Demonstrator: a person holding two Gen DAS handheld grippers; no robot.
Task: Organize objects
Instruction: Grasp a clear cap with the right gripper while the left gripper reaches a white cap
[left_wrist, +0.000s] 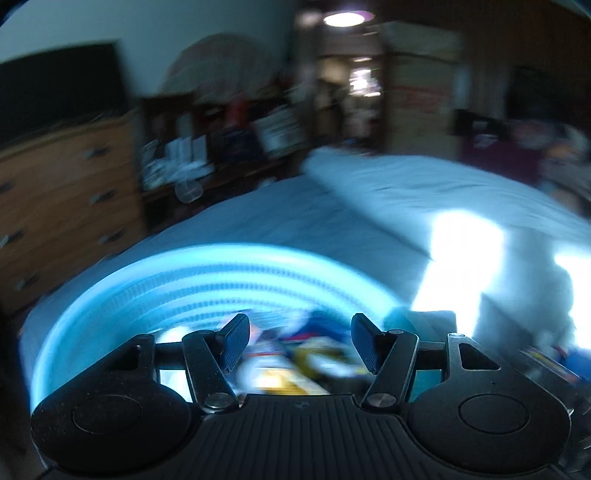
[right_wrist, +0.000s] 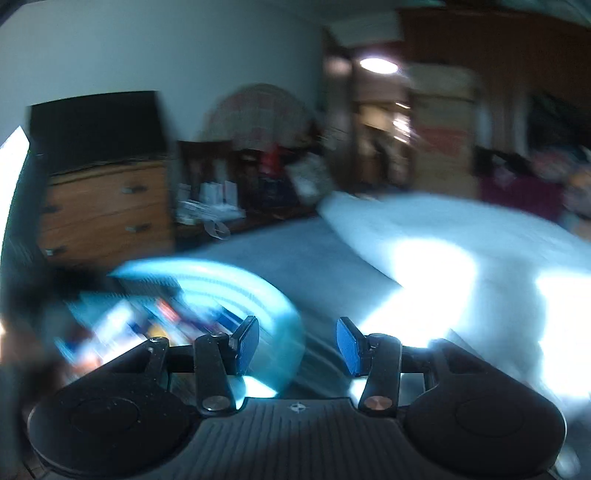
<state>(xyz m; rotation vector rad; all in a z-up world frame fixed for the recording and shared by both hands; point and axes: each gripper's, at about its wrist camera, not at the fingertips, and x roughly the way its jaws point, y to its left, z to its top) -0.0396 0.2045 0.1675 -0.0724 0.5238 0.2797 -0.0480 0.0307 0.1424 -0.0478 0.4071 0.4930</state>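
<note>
A round light-blue basket (left_wrist: 207, 273) sits on the bed, holding several blurred colourful objects (left_wrist: 295, 362). My left gripper (left_wrist: 300, 341) hovers over the basket's inside, open and empty. In the right wrist view the basket (right_wrist: 236, 284) lies to the lower left with the mixed objects (right_wrist: 140, 325) inside. My right gripper (right_wrist: 297, 345) is open and empty, just right of the basket rim, above the bed. Both views are motion-blurred.
The bed (left_wrist: 332, 214) has a blue-grey cover with bright sun patches (right_wrist: 424, 280) on the right. A wooden dresser (left_wrist: 66, 199) with a dark TV (left_wrist: 59, 88) stands at the left. Cluttered shelves (left_wrist: 229, 140) and stacked boxes (left_wrist: 421, 88) line the far wall.
</note>
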